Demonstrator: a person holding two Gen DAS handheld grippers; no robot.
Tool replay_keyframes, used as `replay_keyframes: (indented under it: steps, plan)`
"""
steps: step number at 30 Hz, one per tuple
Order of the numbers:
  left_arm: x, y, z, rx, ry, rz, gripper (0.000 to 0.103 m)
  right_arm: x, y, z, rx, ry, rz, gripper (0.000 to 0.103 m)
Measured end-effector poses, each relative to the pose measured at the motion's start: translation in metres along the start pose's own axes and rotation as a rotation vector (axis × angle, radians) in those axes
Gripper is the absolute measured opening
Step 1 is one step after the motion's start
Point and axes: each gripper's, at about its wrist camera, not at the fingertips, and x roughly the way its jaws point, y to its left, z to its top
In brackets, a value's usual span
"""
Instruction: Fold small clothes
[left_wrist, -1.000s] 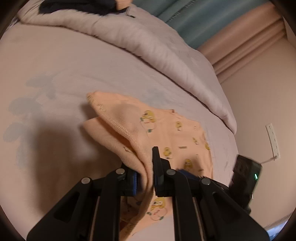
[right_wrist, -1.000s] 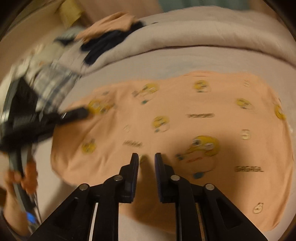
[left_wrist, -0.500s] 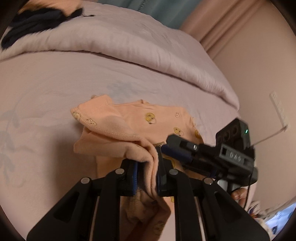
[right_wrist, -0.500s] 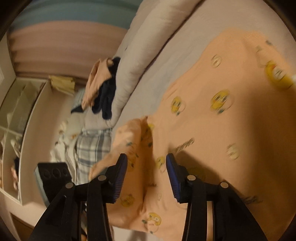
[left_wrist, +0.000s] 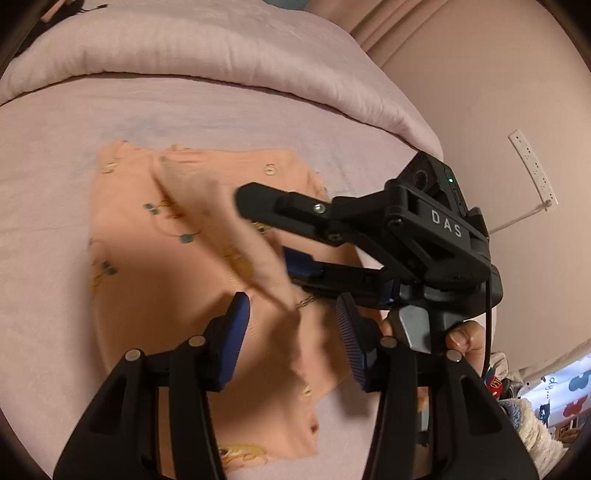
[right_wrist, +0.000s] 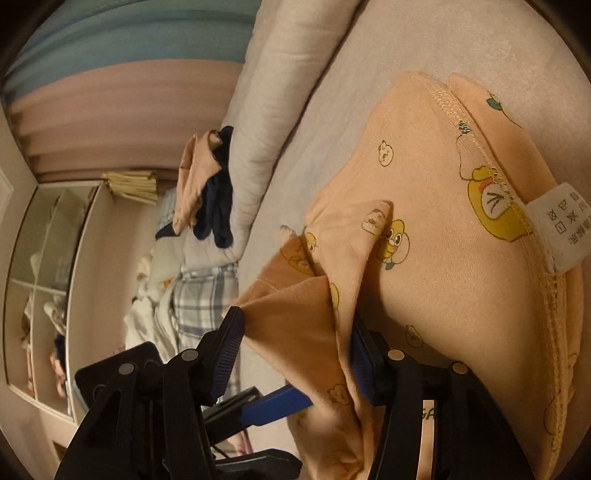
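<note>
On pink bed (left_wrist: 55, 122), peach garment (left_wrist: 155, 280)

The small garment (left_wrist: 155, 280) was peach-orange, printed with yellow cartoon figures and small teal marks; its care label (right_wrist: 559, 229) at 3 o'clock in the right wrist view was white with dark symbols. The bed sheet (left_wrist: 44, 206) and the duvet (left_wrist: 207, 48) were pale pinkish-lilac. The left claw (left_wrist: 291, 328) was black with dark blue ribbed pads. At 9 o'clock lay a blue-and-white checked cloth (right_wrist: 201, 306), above it a navy piece (right_wrist: 216, 199).
</note>
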Motion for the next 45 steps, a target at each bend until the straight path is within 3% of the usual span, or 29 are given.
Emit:
replay_keyframes:
  steps: [3,6,7,9,10,14,16,18,19,21,25,28,33,36,38,40,43,45]
  plan:
    - [-0.021,0.012,-0.011,-0.048,-0.044,-0.042,0.049,0.006,0.005,0.000,-0.041,0.009,-0.070,0.055]
    - [-0.038,0.029,-0.023,-0.100,-0.074,-0.013,0.049,0.005,0.017,-0.004,-0.104,0.010,-0.124,0.056]
    - [-0.043,0.036,-0.026,-0.118,-0.080,0.001,0.049,0.001,0.018,-0.005,-0.102,0.003,-0.108,0.059]
    - [-0.055,0.055,-0.039,-0.172,-0.092,0.015,0.049,-0.008,0.017,-0.007,-0.091,-0.033,-0.033,0.078]
    - [-0.059,0.060,-0.042,-0.187,-0.095,0.018,0.049,-0.011,0.017,-0.007,-0.092,-0.040,-0.031,0.078]
    - [-0.072,0.081,-0.061,-0.259,-0.119,0.018,0.049,-0.004,0.025,-0.014,-0.192,-0.037,-0.156,0.078]
    - [-0.076,0.086,-0.068,-0.285,-0.123,0.007,0.049,0.005,0.033,-0.018,-0.283,-0.046,-0.271,0.068]
    - [-0.075,0.085,-0.071,-0.302,-0.122,-0.011,0.049,0.016,0.037,-0.019,-0.368,-0.059,-0.391,0.027]
    - [-0.072,0.082,-0.071,-0.303,-0.118,-0.019,0.049,0.022,0.036,-0.018,-0.399,-0.058,-0.445,0.015]
    - [-0.070,0.078,-0.070,-0.295,-0.110,-0.026,0.049,0.021,0.038,-0.015,-0.446,-0.088,-0.473,0.008]
    - [-0.077,0.077,-0.073,-0.281,-0.106,-0.024,0.049,0.002,0.060,-0.009,-0.518,-0.149,-0.440,0.008]
    - [-0.075,0.076,-0.072,-0.282,-0.102,-0.033,0.049,-0.012,0.068,0.008,-0.534,-0.179,-0.474,0.008]
    - [-0.065,0.070,-0.065,-0.261,-0.079,-0.029,0.049,-0.033,0.048,0.035,-0.474,-0.217,-0.570,0.008]
    - [-0.058,0.067,-0.059,-0.252,-0.067,-0.028,0.049,-0.034,0.034,0.041,-0.436,-0.198,-0.570,0.008]
    - [-0.057,0.062,-0.055,-0.242,-0.064,-0.028,0.049,-0.036,0.025,0.043,-0.428,-0.219,-0.630,0.008]
    - [-0.056,0.052,-0.048,-0.220,-0.066,-0.036,0.049,-0.035,0.018,0.044,-0.398,-0.230,-0.635,0.009]
    - [-0.055,0.033,-0.038,-0.155,-0.071,-0.024,0.049,-0.039,0.014,0.044,-0.393,-0.243,-0.637,0.012]
    - [-0.054,0.016,-0.031,-0.102,-0.075,-0.009,0.049,-0.043,0.029,0.038,-0.447,-0.302,-0.719,0.025]
